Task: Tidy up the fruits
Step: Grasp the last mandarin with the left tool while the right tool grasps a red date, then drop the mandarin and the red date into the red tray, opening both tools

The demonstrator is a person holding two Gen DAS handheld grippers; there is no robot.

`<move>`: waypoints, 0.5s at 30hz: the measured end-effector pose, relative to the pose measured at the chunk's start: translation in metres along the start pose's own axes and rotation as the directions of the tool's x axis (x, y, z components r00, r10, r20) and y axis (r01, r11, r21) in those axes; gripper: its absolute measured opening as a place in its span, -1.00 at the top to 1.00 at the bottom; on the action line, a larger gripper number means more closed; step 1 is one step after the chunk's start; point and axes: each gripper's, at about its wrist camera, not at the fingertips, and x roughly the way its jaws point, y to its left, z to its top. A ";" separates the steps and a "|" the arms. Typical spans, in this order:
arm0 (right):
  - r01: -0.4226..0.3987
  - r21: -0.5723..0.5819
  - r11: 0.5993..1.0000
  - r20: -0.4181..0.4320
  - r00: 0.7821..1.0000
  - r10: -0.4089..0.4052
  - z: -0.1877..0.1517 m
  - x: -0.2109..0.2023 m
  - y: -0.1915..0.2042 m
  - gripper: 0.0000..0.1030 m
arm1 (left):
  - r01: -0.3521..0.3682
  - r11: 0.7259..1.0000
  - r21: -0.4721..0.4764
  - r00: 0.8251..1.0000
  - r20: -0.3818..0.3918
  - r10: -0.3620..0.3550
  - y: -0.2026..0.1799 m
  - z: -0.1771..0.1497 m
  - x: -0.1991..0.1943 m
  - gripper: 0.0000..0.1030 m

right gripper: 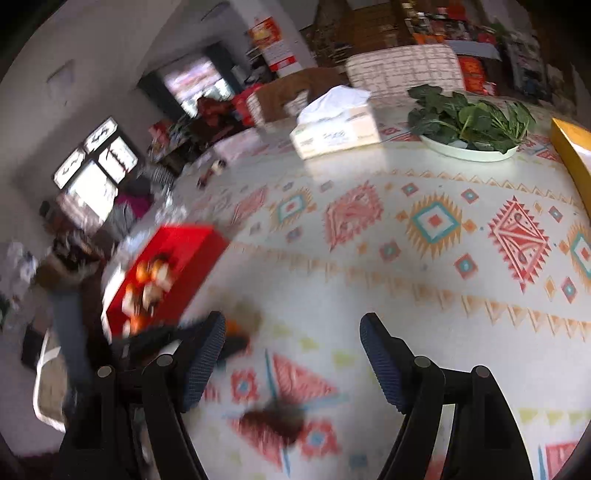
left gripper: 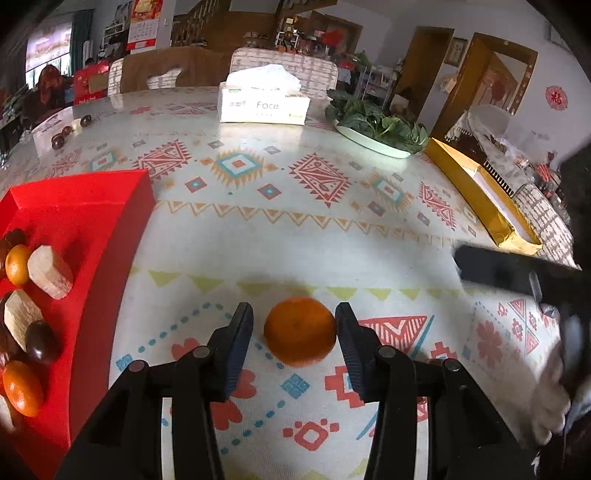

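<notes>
Patterned bench (left gripper: 295, 229) carries red tray (left gripper: 92, 236) at left, already holding fruit. Left gripper (left gripper: 294, 325) released, straddling mandarin (left gripper: 300, 331) on bench. Right gripper (right gripper: 293, 341) released, empty. Mandarin likely light, soft-skinned, rolls easily: grip gently across widest middle.

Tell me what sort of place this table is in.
Most likely a lived-in family home, a dining or living room. The table wears a patterned household cloth and holds a tissue box and a plate of leafy greens; a wall calendar hangs behind it.
</notes>
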 end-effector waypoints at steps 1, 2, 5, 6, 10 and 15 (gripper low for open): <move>0.008 -0.024 1.000 -0.018 1.000 -0.008 -0.006 -0.002 0.004 -0.55 | 0.004 1.000 0.002 1.000 0.002 -0.004 0.000 0.000 0.000 0.32; 0.018 -0.058 0.998 -0.042 0.999 -0.021 -0.014 -0.003 0.009 -0.55 | 0.006 1.000 0.003 1.000 0.005 -0.006 -0.001 0.000 0.000 0.32; 0.049 -0.152 0.987 -0.087 0.994 -0.063 -0.036 -0.001 0.024 -0.55 | 0.000 1.000 -0.008 1.000 0.031 0.000 0.000 -0.001 -0.006 0.32; 0.063 -0.177 0.982 -0.099 0.992 -0.081 -0.042 0.002 0.028 -0.55 | 0.004 1.000 -0.019 0.999 0.041 -0.003 0.002 -0.002 -0.010 0.32; 0.091 -0.228 0.970 -0.115 0.986 -0.119 -0.054 0.015 0.036 -0.55 | 0.010 0.999 -0.047 0.998 0.062 -0.007 0.008 -0.010 -0.026 0.32; 0.108 -0.275 0.955 -0.119 0.982 -0.145 -0.058 0.026 0.046 -0.47 | 0.009 0.995 -0.101 0.994 0.111 0.003 0.027 -0.019 -0.061 0.32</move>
